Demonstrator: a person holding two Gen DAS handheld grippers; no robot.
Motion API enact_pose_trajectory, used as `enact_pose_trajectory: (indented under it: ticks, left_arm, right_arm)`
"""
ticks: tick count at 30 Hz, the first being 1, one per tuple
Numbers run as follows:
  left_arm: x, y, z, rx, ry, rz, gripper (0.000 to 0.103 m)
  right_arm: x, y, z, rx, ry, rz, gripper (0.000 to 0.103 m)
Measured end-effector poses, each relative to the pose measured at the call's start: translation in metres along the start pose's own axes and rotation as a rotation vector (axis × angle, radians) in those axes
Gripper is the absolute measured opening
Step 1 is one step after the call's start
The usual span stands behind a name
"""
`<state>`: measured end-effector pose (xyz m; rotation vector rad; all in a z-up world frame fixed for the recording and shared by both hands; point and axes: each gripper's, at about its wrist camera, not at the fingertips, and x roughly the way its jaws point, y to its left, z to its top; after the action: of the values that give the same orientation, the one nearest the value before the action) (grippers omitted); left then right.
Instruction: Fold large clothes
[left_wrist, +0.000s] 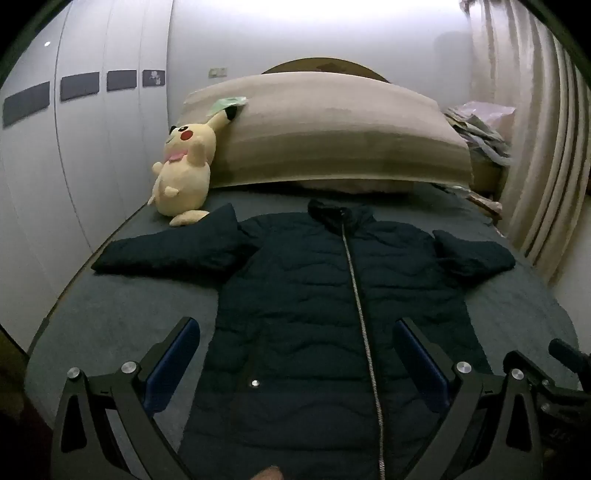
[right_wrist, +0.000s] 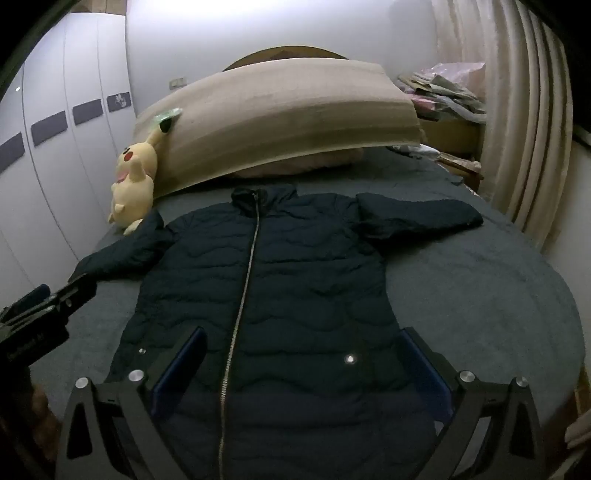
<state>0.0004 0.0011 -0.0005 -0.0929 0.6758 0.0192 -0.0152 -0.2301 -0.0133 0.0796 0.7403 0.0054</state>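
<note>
A dark quilted puffer jacket (left_wrist: 314, 295) lies flat, front up and zipped, on the grey bed cover (left_wrist: 122, 314), collar toward the headboard, both sleeves spread sideways. The same jacket (right_wrist: 280, 280) fills the middle of the right wrist view. My left gripper (left_wrist: 295, 332) hovers open above the jacket's lower half, nothing between its blue pads. My right gripper (right_wrist: 303, 343) is likewise open above the lower hem area, holding nothing. The left gripper's body (right_wrist: 33, 314) shows at the left edge of the right wrist view, and part of the right gripper (left_wrist: 565, 358) shows at the right edge of the left wrist view.
A yellow plush toy (left_wrist: 184, 166) leans at the bed's far left against a beige padded headboard (left_wrist: 332, 129). White wardrobe doors (left_wrist: 74, 166) run along the left. Curtains (left_wrist: 546, 147) hang on the right, with a cluttered bedside pile (left_wrist: 480, 129) behind.
</note>
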Motion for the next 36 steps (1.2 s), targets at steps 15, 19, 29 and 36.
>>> enact_pose_trajectory:
  ticks: [15, 19, 29, 36]
  left_arm:
    - [-0.005, -0.009, -0.002, 0.043, 0.016, -0.007, 0.103]
    - [-0.005, -0.006, -0.003, 0.031, 0.02, -0.009, 0.103]
    - [-0.001, -0.006, -0.006, 0.031, 0.025, -0.01, 0.103]
    - [-0.001, -0.005, -0.005, 0.03, 0.026, -0.01, 0.103]
  right_arm:
    - [-0.003, 0.005, -0.004, -0.005, -0.015, -0.022, 0.103]
    - [-0.004, 0.006, -0.004, -0.003, -0.017, -0.022, 0.103]
    - [-0.003, 0.008, -0.002, -0.008, -0.011, -0.022, 0.103]
    - [-0.003, 0.007, -0.002, -0.013, -0.012, -0.022, 0.103]
